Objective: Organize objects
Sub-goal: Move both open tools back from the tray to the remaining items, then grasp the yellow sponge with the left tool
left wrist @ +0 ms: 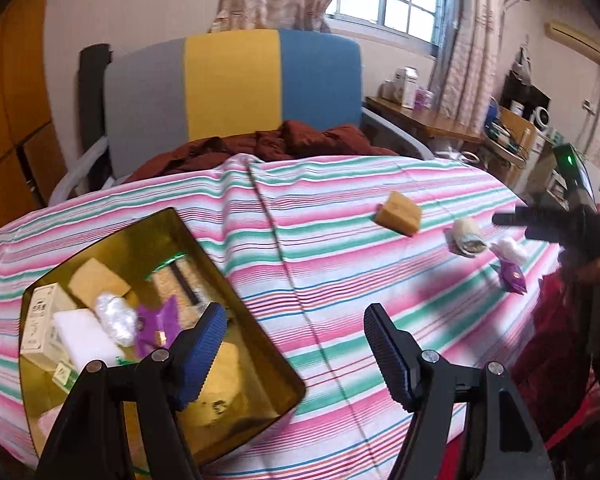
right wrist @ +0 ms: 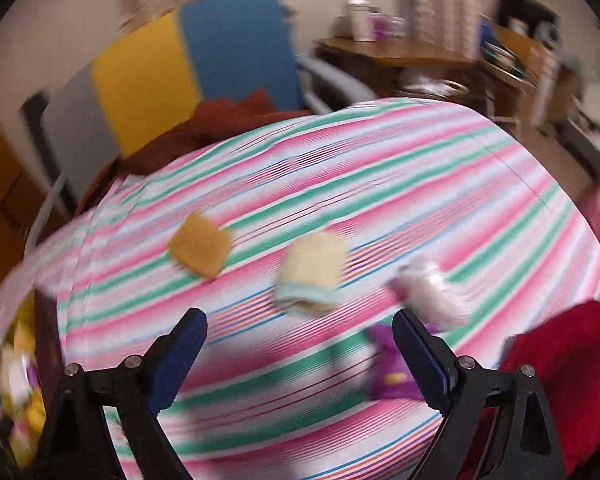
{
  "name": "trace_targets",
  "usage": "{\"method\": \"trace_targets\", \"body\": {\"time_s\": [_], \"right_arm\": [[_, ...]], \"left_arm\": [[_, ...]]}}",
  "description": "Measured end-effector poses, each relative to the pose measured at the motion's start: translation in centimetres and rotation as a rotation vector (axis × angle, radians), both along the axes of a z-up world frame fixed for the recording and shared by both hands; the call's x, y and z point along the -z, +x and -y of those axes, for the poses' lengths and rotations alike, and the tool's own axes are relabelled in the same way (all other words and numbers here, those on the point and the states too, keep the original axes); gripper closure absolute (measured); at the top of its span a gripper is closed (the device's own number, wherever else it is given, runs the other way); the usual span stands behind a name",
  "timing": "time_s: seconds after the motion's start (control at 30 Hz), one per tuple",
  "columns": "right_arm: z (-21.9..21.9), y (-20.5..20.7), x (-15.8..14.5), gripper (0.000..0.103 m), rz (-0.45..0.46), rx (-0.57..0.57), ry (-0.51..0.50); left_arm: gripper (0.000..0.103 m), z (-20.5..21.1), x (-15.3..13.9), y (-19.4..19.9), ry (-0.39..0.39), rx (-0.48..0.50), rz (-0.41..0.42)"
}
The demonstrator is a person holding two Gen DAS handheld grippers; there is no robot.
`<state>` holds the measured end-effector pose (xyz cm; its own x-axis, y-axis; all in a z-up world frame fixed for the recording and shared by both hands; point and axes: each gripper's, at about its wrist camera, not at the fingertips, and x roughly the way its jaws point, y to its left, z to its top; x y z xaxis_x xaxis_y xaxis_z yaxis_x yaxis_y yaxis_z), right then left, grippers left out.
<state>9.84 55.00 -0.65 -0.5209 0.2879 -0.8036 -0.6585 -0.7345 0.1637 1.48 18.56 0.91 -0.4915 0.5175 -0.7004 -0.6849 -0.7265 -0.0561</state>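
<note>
Both the left gripper and right gripper gape empty; the rolled towel mid-bedspread looks soft, light, best pinched across its middle.

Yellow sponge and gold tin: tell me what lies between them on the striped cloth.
Nothing. In the left wrist view, only bare striped cloth with a crease runs from the gold tin to the yellow sponge.

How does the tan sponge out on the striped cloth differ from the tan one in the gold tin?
The tan sponge on the cloth lies alone on the striped cloth, still to be sorted; the tan sponge in the tin sits inside the gold tin, packed against a white block and a small box. Both are tan, blocky sponges.
</note>
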Motion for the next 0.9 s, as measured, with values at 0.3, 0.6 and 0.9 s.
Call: {"method": "trace_targets", "body": {"time_s": [0.3,0.6,0.9], "right_arm": [[-7.9,3.6,0.8,0.006,-0.132,0.252,-0.128],[-9.9,6.1,1.8,0.002,-0.334,0.357,-0.258],[-9.9,5.6,2.3,0.002,-0.345,0.324,-0.286]], "left_arm": [[0.031,-2.3,0.3,0.1,-0.005,0.01,0.016],[0.031,-7.1,1.2,0.7,-0.035,0.113,0.051],[0.031,-12.8,2.9,-0.4,-0.07,0.16,0.112]]}}
